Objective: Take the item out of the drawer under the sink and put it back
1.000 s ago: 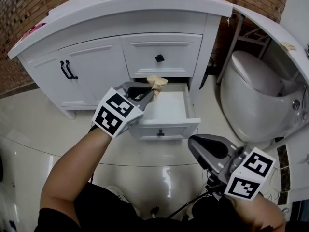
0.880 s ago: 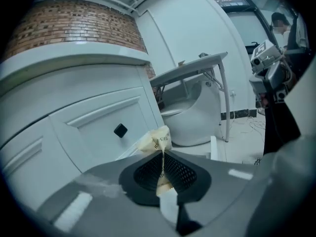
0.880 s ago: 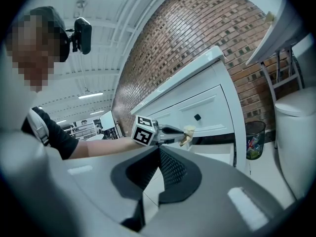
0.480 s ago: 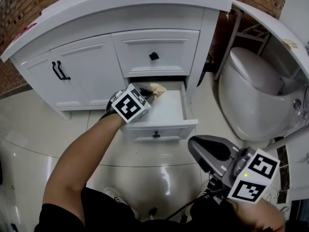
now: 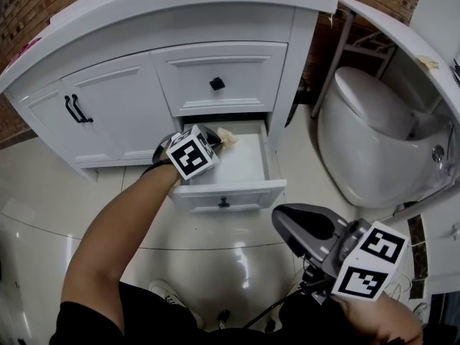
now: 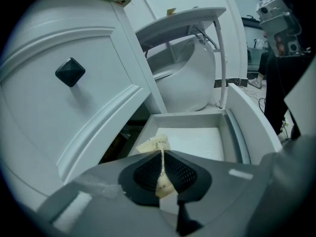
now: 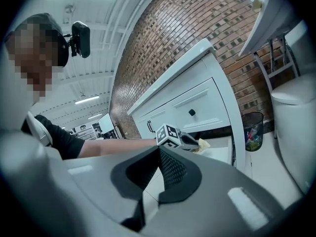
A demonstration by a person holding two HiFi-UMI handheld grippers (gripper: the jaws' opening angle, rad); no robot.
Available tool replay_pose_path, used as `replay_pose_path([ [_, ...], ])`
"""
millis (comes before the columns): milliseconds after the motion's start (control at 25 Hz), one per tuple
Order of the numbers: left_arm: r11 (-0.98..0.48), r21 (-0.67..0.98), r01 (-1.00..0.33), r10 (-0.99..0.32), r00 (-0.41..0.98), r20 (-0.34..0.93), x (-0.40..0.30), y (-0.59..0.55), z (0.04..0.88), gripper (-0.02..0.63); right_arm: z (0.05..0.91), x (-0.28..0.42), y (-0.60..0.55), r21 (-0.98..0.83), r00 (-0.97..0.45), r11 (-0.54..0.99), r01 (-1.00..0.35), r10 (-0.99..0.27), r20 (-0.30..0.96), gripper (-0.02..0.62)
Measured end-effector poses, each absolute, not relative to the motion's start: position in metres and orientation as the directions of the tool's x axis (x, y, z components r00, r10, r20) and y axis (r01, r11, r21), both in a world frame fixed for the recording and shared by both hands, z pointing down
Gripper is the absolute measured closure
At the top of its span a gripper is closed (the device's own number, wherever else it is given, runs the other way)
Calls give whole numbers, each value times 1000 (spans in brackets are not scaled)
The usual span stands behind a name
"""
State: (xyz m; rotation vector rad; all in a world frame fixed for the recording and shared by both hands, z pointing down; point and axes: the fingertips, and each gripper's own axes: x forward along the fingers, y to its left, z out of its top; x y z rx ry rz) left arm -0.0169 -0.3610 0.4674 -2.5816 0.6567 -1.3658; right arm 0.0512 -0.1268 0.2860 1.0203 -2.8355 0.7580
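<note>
At the far left, the white cabinet [image 5: 108, 106] had two doors with black handles [image 5: 75, 109], both shut. Next to them sat the upper drawer [image 5: 223, 77], also shut, with a black knob [image 5: 216, 83]. Below it the lower drawer [image 5: 253, 165] stood pulled out over the glossy floor [image 5: 43, 192].

The left gripper [image 5: 218, 139] reached into that open drawer from its left side. Its jaws were pressed together on a tan paper packet [image 6: 157, 148]. The packet stuck out past the jaw tips, above the back left corner of the drawer's white bottom. Whether it touched the bottom could not be told. In the head view the packet [image 5: 227, 136] showed just under the upper drawer's lower edge.

The right gripper [image 5: 286, 220] hung well apart from the drawer, low and to its right, above the floor. Its jaws were closed against each other with nothing between them, as the right gripper view [image 7: 159, 156] showed.

Further right stood a white toilet [image 5: 359, 139] with its lid down. A small dark bin [image 7: 253, 125] sat between the cabinet and the toilet.
</note>
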Motion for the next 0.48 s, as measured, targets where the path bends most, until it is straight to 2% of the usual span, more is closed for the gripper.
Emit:
replay_pose_path([
  [280, -916, -318, -243, -398, 465, 791, -11, -358, 484, 578, 286, 49, -126, -438, -790, 670, -600, -582, 193, 592],
  [480, -915, -310, -258, -400, 472, 786, -9, -361, 483, 575, 285, 50, -126, -439, -791, 671, -598, -581, 191, 592],
])
